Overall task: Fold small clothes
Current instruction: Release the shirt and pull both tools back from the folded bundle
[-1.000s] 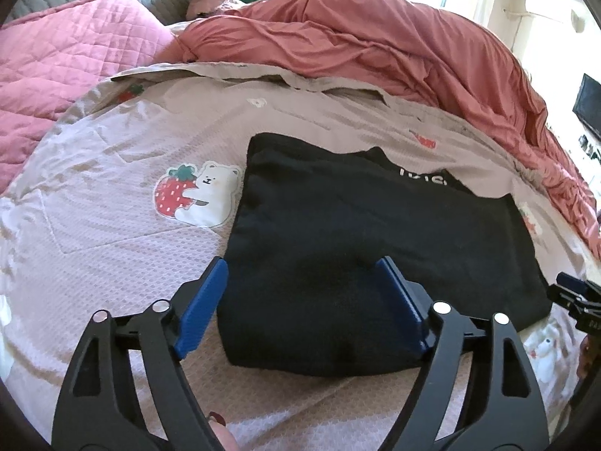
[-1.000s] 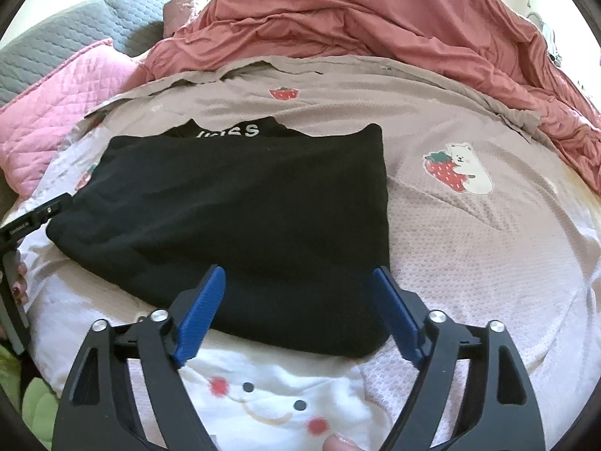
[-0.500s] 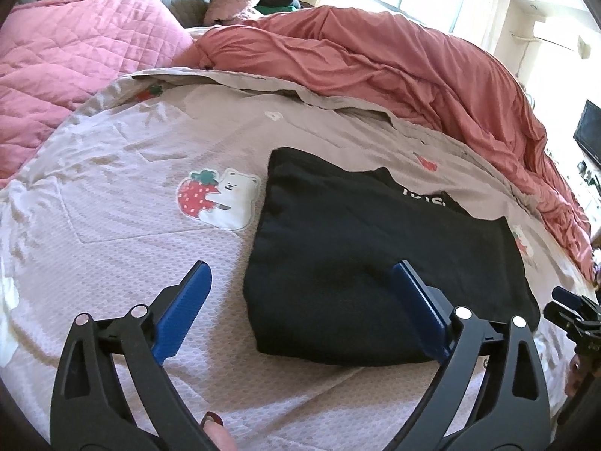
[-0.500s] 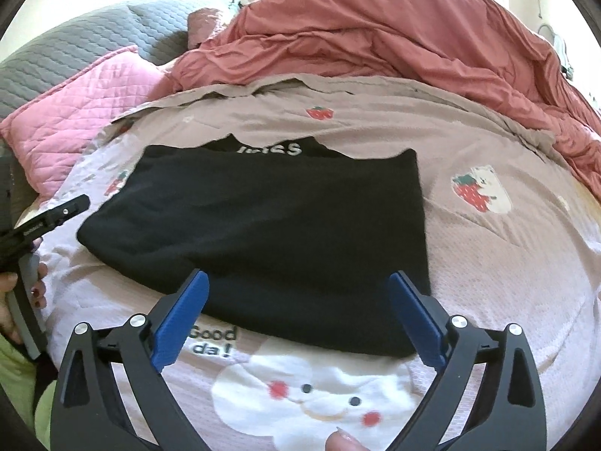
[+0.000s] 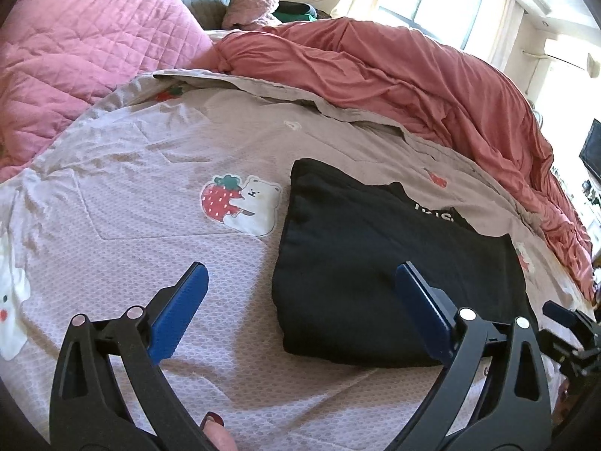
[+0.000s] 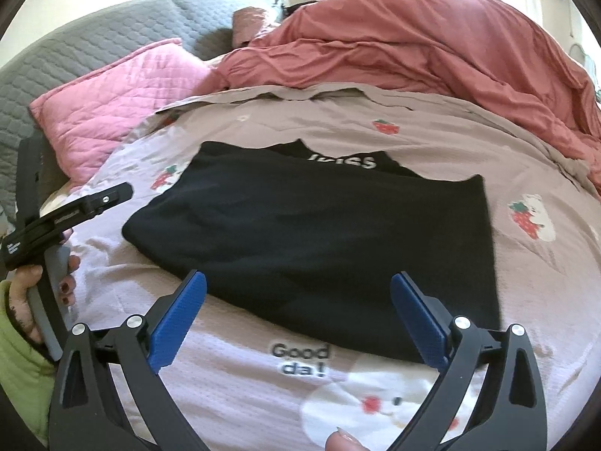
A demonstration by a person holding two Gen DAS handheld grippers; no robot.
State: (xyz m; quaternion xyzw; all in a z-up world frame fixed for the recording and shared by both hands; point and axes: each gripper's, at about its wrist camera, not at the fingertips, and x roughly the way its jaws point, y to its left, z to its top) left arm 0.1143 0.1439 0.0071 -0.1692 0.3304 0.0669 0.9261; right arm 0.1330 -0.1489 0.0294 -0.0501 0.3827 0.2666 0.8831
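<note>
Now, in the left wrist view, the left gripper (image 5: 298, 295) has drawn back and off to the side since a second ago: then its blue pads straddled the near edge of the black garment (image 5: 390, 259), and now the garment sits in the right half of the frame, with only the right pad over its near corner and the left pad (image 5: 180, 312) over bare bedsheet (image 5: 124, 233). The jaws have widened over that second, are opening at this moment, and stand spread with nothing between them, touching no cloth. The garment lies flat as a neat rectangle, white lettering peeking out at its far edge, below the red duvet (image 5: 394, 71). The right gripper (image 5: 567, 323) pokes in at the lower right edge.

In the right wrist view the change is the same. That gripper (image 6: 298, 315) has pulled toward the viewer, so the "Good da!" print (image 6: 302, 359) and a white cartoon face, hidden earlier, now show below the garment (image 6: 319, 236). Its jaws too are opening, spread wide and empty, the pads hovering at the garment's near edge in the lower middle of the frame. The left gripper (image 6: 101, 201) and the hand (image 6: 41, 282) holding it show at the left edge.

My reading: the fold has just been released and this piece looks finished or nearly so.
</note>
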